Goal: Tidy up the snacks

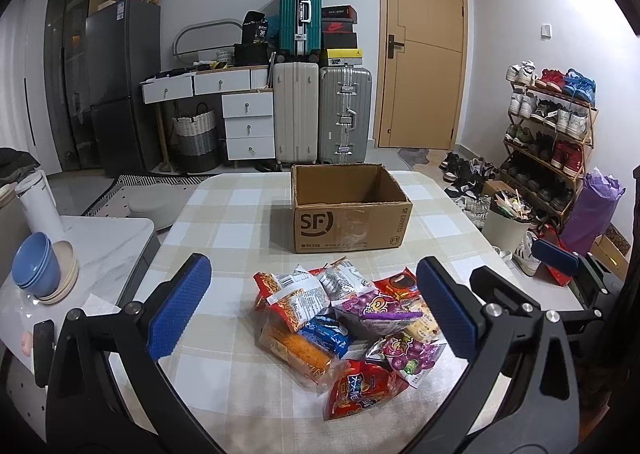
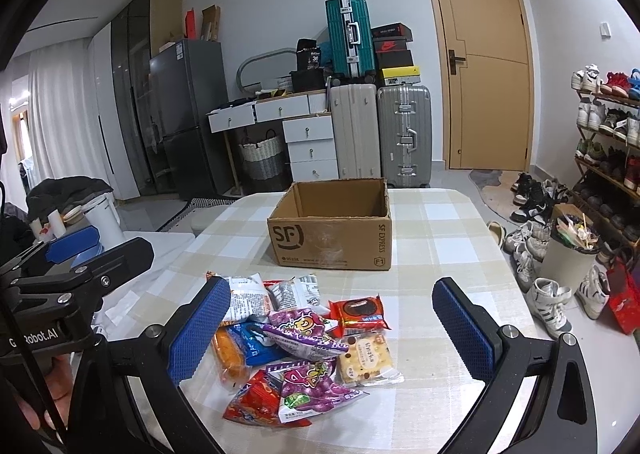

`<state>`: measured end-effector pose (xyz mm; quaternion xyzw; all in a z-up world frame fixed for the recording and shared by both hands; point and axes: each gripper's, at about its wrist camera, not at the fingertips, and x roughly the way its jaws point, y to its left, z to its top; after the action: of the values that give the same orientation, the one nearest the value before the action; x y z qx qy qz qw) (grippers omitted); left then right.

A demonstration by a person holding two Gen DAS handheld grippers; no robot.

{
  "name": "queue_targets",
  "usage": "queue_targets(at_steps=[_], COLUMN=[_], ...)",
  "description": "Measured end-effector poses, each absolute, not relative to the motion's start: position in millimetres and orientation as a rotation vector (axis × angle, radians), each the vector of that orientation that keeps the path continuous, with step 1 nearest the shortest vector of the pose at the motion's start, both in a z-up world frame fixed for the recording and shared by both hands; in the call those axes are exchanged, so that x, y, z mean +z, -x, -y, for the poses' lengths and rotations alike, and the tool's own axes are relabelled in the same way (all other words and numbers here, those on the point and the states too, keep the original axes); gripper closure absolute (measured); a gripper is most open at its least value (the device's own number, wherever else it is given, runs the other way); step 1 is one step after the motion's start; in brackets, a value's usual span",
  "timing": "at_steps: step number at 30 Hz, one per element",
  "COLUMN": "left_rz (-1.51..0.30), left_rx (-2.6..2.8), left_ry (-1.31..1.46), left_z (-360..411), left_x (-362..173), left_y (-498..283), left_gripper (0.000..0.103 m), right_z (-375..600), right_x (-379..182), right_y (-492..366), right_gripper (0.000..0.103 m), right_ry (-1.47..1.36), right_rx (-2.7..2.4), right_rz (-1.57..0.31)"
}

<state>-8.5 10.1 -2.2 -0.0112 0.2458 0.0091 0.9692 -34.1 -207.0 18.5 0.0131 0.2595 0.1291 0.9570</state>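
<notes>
Behind everything we see a tan door (image 1: 424,46), a dark fridge (image 1: 120,82), white drawers and three suitcases stacked against the wall, with a loaded shoe rack (image 1: 552,126) to the right. Our bench (image 1: 224,214), covered in a beige checked cloth, fills the foreground. Toward its far side stands an open cardboard box (image 1: 348,210) printed with "SF", upright and holding nothing we can make out. Nearer to us lies the pile of snacks (image 1: 344,326), well apart from the box: red, purple, blue and orange packets overlapping one another, with a pale biscuit pack (image 2: 364,358) at the pile's right edge and a red cookie pack (image 2: 360,312) just beyond it. Our left claw (image 1: 308,314) hangs above the pile with its blue pads spread wide, gripping nothing. Our right claw (image 2: 332,330) hovers likewise, pads wide apart and empty, over the same heap. Blue bowls (image 1: 36,266) sit stacked on the side counter at left.
</notes>
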Motion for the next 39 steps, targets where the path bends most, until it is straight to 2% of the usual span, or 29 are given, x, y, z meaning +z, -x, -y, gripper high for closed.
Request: queue_targets(at_steps=[39], left_rz=[-0.514], left_rx=[0.032], left_ry=[0.017], left_z=[-13], left_x=[-7], left_y=[4], left_gripper=[0.001], right_z=[217], right_x=[19], right_y=[34], right_gripper=[0.0], right_ry=[-0.045], right_rx=[0.216], right_rz=[-0.516])
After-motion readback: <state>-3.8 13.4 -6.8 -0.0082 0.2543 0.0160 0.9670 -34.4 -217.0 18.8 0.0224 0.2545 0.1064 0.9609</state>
